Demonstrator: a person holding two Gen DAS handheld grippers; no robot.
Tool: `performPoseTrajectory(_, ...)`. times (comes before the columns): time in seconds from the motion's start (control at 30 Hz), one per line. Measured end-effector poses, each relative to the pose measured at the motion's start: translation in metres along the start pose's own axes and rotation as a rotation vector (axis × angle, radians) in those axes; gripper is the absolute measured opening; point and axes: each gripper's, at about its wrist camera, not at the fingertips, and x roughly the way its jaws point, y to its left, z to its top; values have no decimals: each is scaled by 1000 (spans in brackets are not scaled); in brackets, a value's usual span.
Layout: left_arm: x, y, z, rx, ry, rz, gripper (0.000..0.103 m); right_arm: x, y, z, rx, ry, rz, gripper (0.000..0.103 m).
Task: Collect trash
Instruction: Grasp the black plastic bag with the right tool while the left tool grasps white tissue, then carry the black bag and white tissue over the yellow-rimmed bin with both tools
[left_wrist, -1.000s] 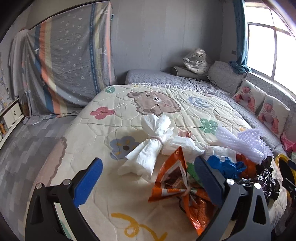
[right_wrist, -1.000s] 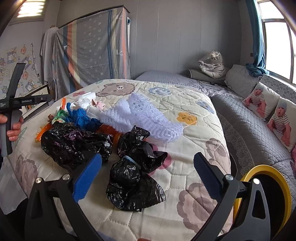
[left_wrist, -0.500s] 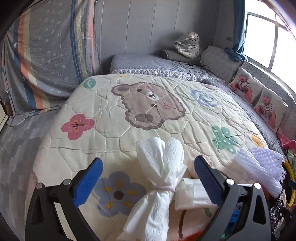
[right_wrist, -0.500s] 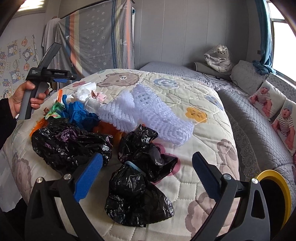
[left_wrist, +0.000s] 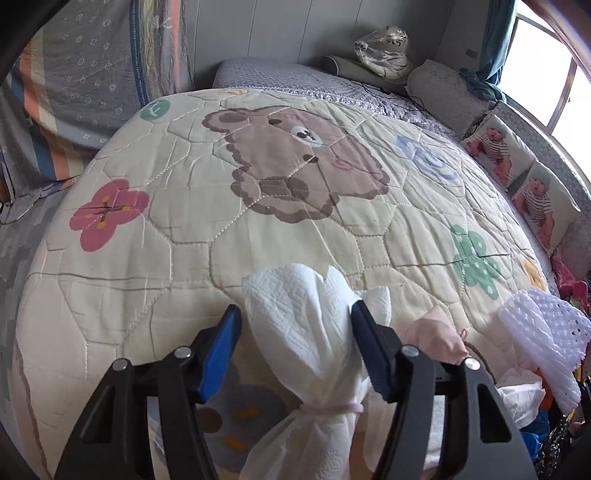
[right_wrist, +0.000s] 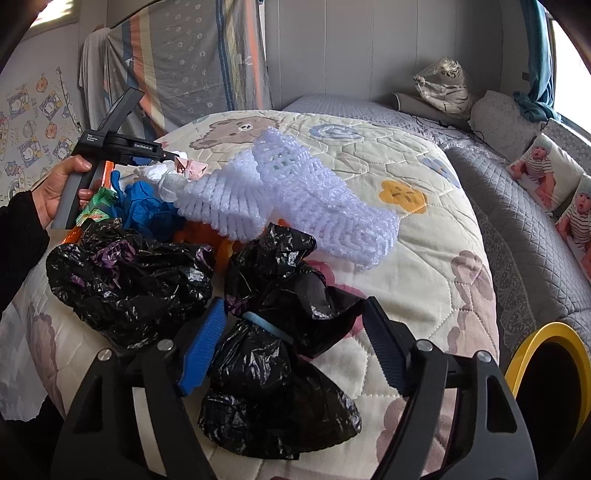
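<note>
A white tissue bundle (left_wrist: 299, 332), tied with a pink band, lies on the bear quilt (left_wrist: 177, 229). My left gripper (left_wrist: 294, 310) straddles its upper lobe. Its jaws are closing, and the blue pads (left_wrist: 218, 350) sit right at the tissue's sides without squeezing it. In the right wrist view a small black bag (right_wrist: 266, 365), tied with a blue band, lies between the closing jaws of my right gripper (right_wrist: 294, 302). The left pad is close to the bag and a gap shows at the right pad.
A bigger black bag (right_wrist: 129, 273), blue plastic (right_wrist: 144, 206), a white foam net (right_wrist: 295, 192) and a pink wad (left_wrist: 436, 332) lie in the pile. A yellow-rimmed bin (right_wrist: 524, 354) stands at the bed's right. A hand (right_wrist: 59, 188) holds the left tool. Baby-print cushions (left_wrist: 543, 206) line the window side.
The left gripper moved forward past the orange wrapper onto the white tissue bundle, tipped down, and its jaws narrowed. The right gripper crept toward the small black bag, its jaws narrowing too.
</note>
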Motion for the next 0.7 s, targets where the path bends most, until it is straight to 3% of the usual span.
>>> performPoseTrajectory(0.2, 3, 3, 0, -32, 9, -49, 31, -1, -5, -5, 12, 20, 0, 64)
performPoseTrajectory(0.33, 3, 2, -1, -31, -3, -33, 21, 5, -7, -7, 40, 59, 3, 59)
performPoseTrajectory(0.53, -8, 7, -1, -75, -40, -32, 16, 5, -6, -8, 69, 80, 31, 39)
performPoseTrajectory(0.7, -30, 18, -2, -103, -109, -30, 15, -6, -2, -5, 53, 41, 27, 34)
